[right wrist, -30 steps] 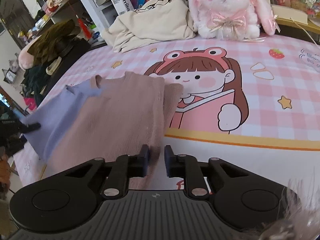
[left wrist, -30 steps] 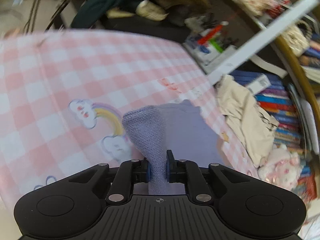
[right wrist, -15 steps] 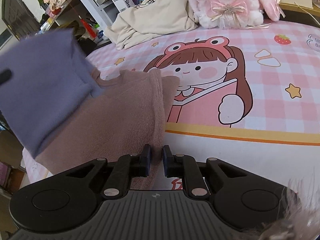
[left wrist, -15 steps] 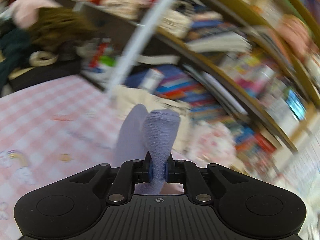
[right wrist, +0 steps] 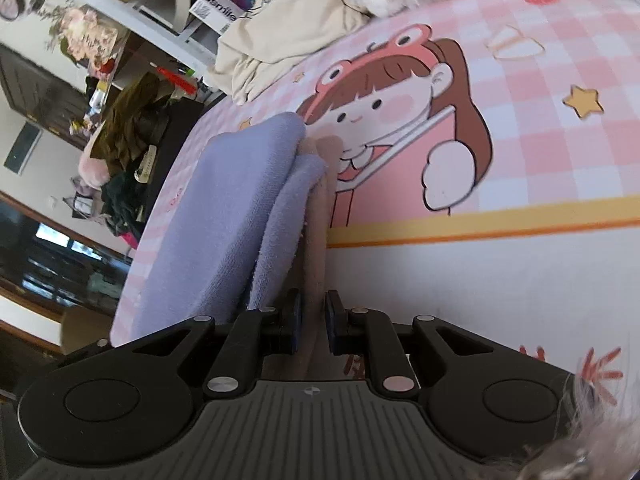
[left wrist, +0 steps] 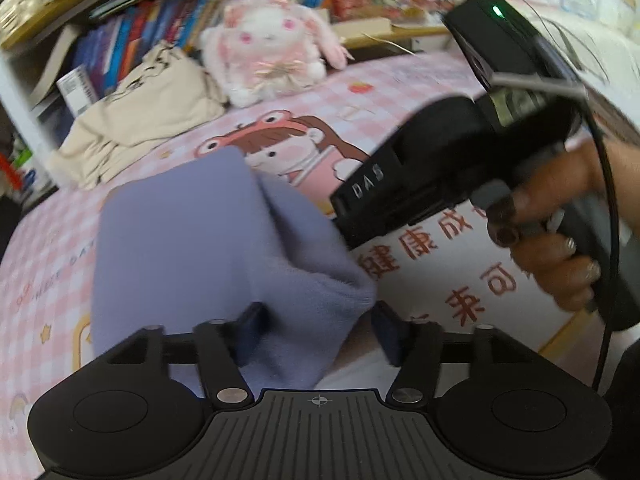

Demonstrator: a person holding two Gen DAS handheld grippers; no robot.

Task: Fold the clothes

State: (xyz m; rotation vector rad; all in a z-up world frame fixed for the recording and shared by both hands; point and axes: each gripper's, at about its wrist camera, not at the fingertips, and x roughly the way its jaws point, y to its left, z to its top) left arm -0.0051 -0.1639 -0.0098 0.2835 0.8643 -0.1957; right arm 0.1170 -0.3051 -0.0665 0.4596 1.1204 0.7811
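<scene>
A lavender and dusty-pink knit garment (left wrist: 192, 248) lies folded over on the pink checked cartoon tablecloth (left wrist: 48, 264). My left gripper (left wrist: 318, 330) is open, its jaws wide apart, with the lavender fold lying loose between them. My right gripper (right wrist: 312, 326) is shut on the garment's pink edge (right wrist: 318, 240), with the lavender layer (right wrist: 224, 216) folded over to its left. The right gripper's black body (left wrist: 432, 168) shows in the left wrist view, held by a hand just right of the garment.
A cream garment (left wrist: 136, 120) is heaped at the table's far side beside a white and pink plush rabbit (left wrist: 272, 48). Bookshelves (left wrist: 168, 12) stand behind them. Dark clothes are piled on a chair (right wrist: 136, 152) off the table's left edge.
My left gripper swung the lavender half over onto the pink half and opened, letting the fabric go. My right gripper kept its hold on the pink edge and tilted.
</scene>
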